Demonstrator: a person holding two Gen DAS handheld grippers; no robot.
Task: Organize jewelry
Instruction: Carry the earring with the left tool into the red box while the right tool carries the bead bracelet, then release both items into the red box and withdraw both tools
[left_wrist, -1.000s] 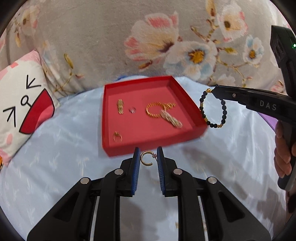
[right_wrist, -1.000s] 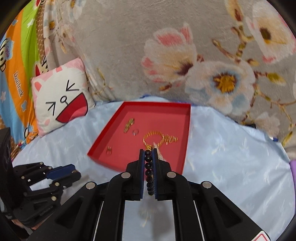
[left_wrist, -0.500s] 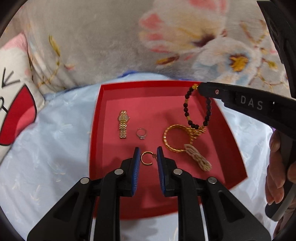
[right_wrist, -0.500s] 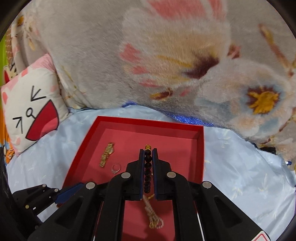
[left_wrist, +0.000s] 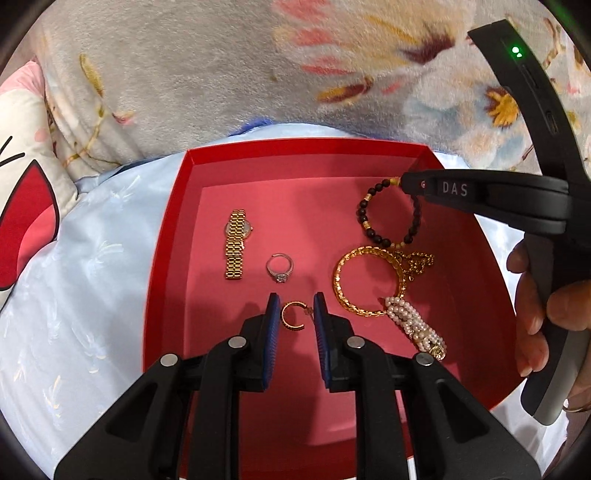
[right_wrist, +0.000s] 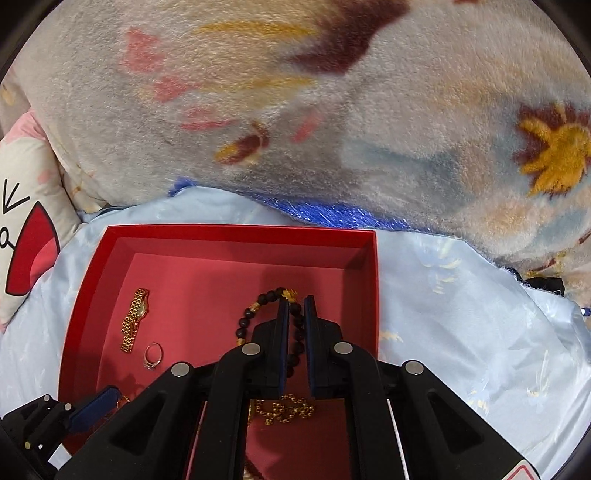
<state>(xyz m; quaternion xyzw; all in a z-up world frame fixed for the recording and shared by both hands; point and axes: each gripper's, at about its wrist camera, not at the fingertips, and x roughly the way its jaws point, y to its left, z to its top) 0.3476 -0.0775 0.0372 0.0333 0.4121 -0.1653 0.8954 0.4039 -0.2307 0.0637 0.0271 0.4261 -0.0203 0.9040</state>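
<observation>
A red tray (left_wrist: 173, 236) holds a gold watch (left_wrist: 237, 248), a silver ring (left_wrist: 280, 266), a gold bangle with chain (left_wrist: 364, 280) and a pearl piece (left_wrist: 413, 325). My left gripper (left_wrist: 294, 304) is over the tray's front, fingers slightly apart, with a small gold hoop earring (left_wrist: 291, 314) held between them. My right gripper (right_wrist: 293, 306) has its fingers a little apart around a black bead bracelet (right_wrist: 251, 314), which rests on the tray floor (right_wrist: 207, 280) at the far right. The bracelet (left_wrist: 369, 214) also shows in the left wrist view, beside the right gripper's tip (left_wrist: 404, 182).
The tray lies on a pale blue sheet (left_wrist: 92, 258). A grey flowered blanket (right_wrist: 295, 110) rises behind it. A cat-face pillow (left_wrist: 22, 206) sits at the left. A hand (left_wrist: 535, 302) grips the right tool's handle.
Both grippers moved forward over the tray and lower. The bead bracelet came down from hanging to rest on the tray floor, and the right fingers have parted a little.
</observation>
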